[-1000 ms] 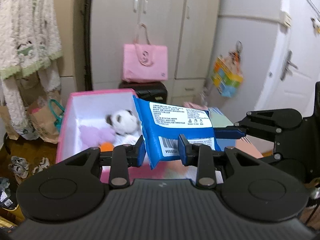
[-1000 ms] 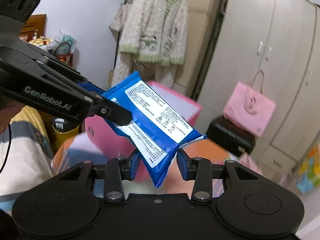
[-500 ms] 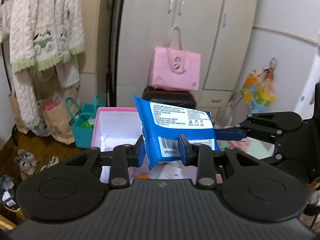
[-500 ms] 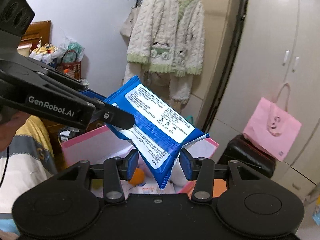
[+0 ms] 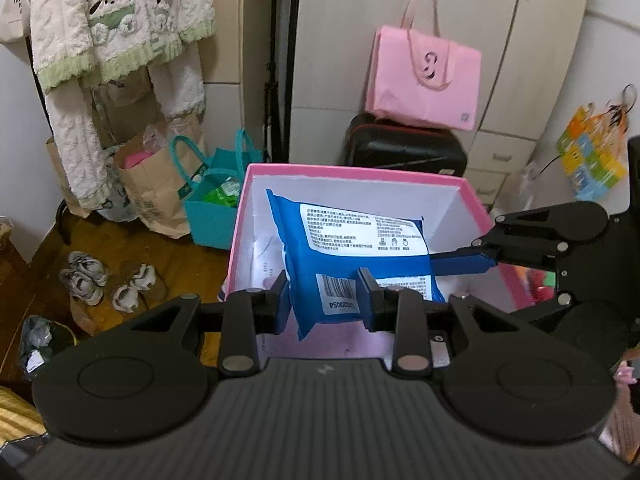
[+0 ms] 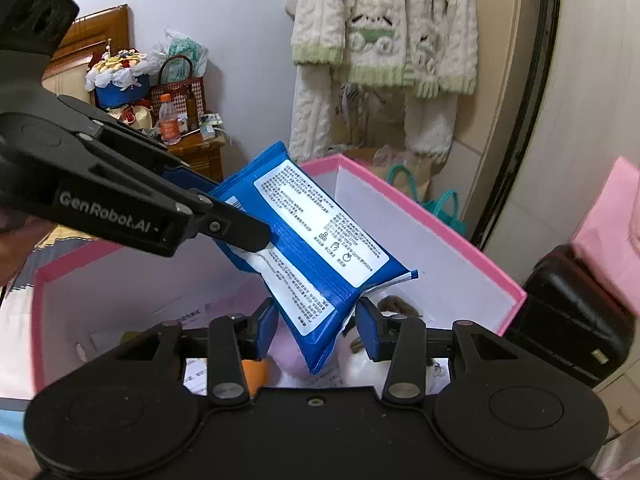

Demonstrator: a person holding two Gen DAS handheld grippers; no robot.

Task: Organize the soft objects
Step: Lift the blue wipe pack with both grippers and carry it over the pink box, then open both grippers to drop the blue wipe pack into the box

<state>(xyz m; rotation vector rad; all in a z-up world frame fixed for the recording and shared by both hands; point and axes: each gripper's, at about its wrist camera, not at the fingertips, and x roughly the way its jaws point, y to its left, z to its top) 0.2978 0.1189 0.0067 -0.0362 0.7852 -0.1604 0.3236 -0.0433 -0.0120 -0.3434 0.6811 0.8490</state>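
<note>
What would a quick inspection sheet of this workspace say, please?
Surface: wooden floor; no tabletop in view.
Job's things: blue wipes pack held over the open pink box; white plush lying inside the box.
Clutter: shoes, teal bag.
Grippers: left claw shut on the pack's barcode end; right claw has just been closing, pack corner between its pads.
Cables: nothing clearly seen.
Surroundings: fleecy jacket hanging, pink tote on a black case, wardrobe doors.
</note>
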